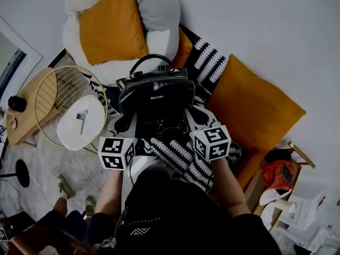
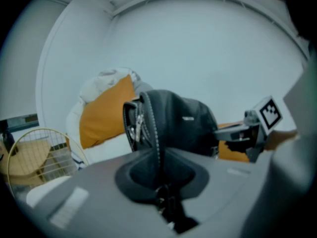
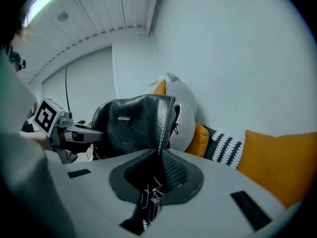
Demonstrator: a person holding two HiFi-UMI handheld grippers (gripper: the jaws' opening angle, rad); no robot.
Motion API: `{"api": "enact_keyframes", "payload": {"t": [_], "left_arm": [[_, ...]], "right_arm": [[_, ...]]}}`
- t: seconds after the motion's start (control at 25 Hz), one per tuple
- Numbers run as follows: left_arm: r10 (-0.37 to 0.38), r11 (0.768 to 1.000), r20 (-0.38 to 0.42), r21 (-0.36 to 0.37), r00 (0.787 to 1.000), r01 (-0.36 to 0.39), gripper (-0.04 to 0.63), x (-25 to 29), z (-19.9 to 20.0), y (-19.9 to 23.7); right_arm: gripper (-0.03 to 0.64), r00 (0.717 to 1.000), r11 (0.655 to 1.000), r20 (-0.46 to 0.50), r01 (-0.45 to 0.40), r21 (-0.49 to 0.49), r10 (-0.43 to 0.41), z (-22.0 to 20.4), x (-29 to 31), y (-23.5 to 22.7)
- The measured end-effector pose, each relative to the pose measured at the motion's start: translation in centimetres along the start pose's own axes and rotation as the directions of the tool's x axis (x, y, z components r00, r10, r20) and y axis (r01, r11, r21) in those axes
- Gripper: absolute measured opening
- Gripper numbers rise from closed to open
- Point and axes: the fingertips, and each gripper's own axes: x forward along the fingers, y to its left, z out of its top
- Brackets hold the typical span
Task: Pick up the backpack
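Note:
A black leather backpack [image 1: 155,97] with white stitching and a top handle hangs between my two grippers above the sofa. My left gripper [image 1: 126,125] is shut on the bag's left side seam [image 2: 154,148]. My right gripper [image 1: 192,118] is shut on the right side seam [image 3: 161,157], next to a zipper pull. In the left gripper view the backpack [image 2: 168,125] fills the centre, with the right gripper [image 2: 257,125] beyond it. In the right gripper view the backpack [image 3: 131,125] shows its front panel, and the left gripper [image 3: 54,125] is at the far side.
Orange cushions [image 1: 109,23] [image 1: 252,108] and a grey pillow [image 1: 156,4] lie on the sofa, with a black-and-white patterned throw [image 1: 210,60]. A gold wire side table [image 1: 64,108] with a white top stands at the left. A person's feet [image 1: 69,193] are on the floor below.

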Motion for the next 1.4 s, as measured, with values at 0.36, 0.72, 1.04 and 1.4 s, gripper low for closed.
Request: {"api": "enact_keyframes", "payload": {"t": [0.36,0.72,1.04,1.4], "left_arm": [[0.020,0.999,0.066,0.035,0.998,-0.022,0.037,-2.2,2.9,-0.6],[0.033,0.998,0.113,0.053,0.993,-0.039,0.037,-3.8,4.9,-0.8],[0.043,0.996,0.151,0.067,0.988,-0.053,0.037,-5.1,6.1,-0.6],[0.044,0.996,0.156,0.072,0.987,-0.056,0.037,-5.0,6.7,-0.6]], "right_arm": [[0.023,0.997,1.000,0.073,-0.006,-0.007,0.007,2.7,-1.9,0.8],[0.023,0.993,1.000,0.120,-0.008,-0.022,0.010,4.7,-3.0,1.5],[0.023,0.987,0.999,0.156,-0.025,-0.023,0.029,6.0,-3.5,2.3],[0.023,0.985,1.000,0.171,-0.017,0.003,0.016,6.3,-3.5,2.2]]}}
